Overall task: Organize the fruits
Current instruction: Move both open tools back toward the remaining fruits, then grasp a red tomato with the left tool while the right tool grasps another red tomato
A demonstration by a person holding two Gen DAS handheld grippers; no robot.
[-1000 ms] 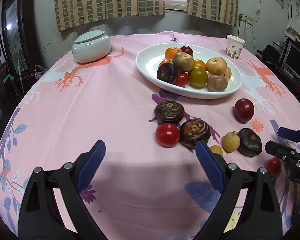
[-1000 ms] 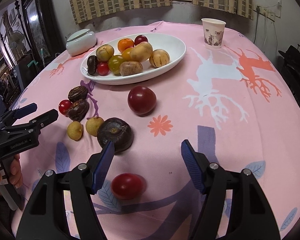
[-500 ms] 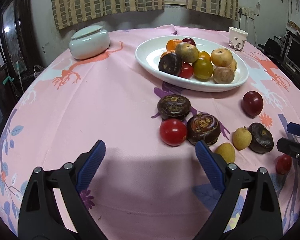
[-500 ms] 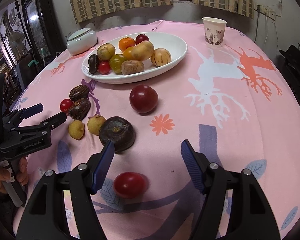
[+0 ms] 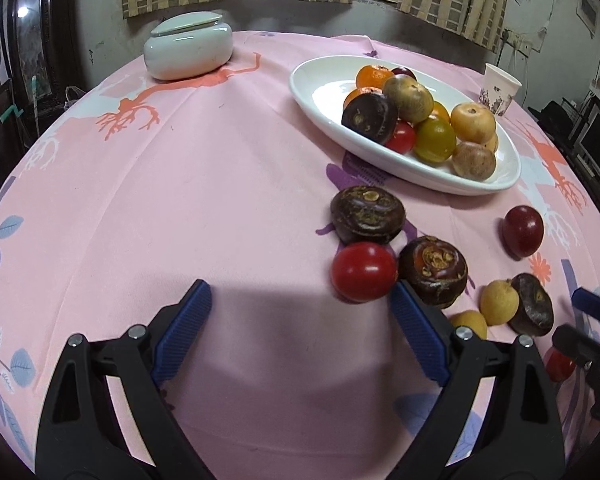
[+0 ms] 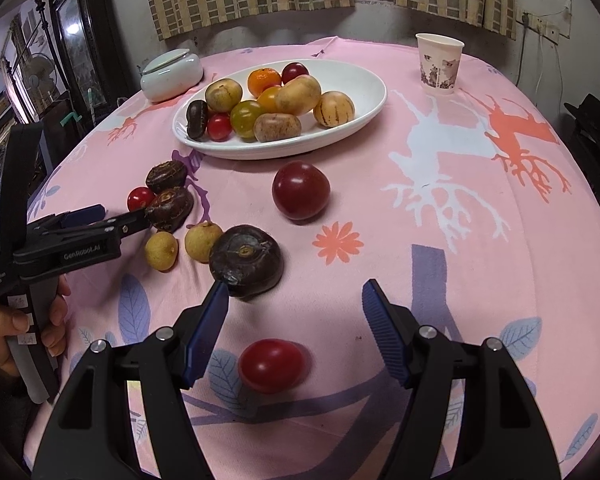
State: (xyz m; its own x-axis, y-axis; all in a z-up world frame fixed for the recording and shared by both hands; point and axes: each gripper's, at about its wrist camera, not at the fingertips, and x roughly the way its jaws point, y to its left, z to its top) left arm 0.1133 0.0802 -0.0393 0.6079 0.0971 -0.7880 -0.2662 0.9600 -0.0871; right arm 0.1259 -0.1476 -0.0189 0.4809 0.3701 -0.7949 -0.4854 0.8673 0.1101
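Observation:
A white oval plate holds several fruits. Loose on the pink cloth lie a red tomato, two dark water chestnuts, two yellow fruits, a third dark chestnut, a dark red plum and a second red tomato. My left gripper is open; its right finger tip is beside the first tomato. My right gripper is open above the second tomato.
A pale lidded ceramic jar stands at the back left of the round table. A paper cup stands at the back right. Dark furniture surrounds the table edge.
My left gripper has moved forward and right toward the tomato and chestnuts. My right gripper has barely moved.

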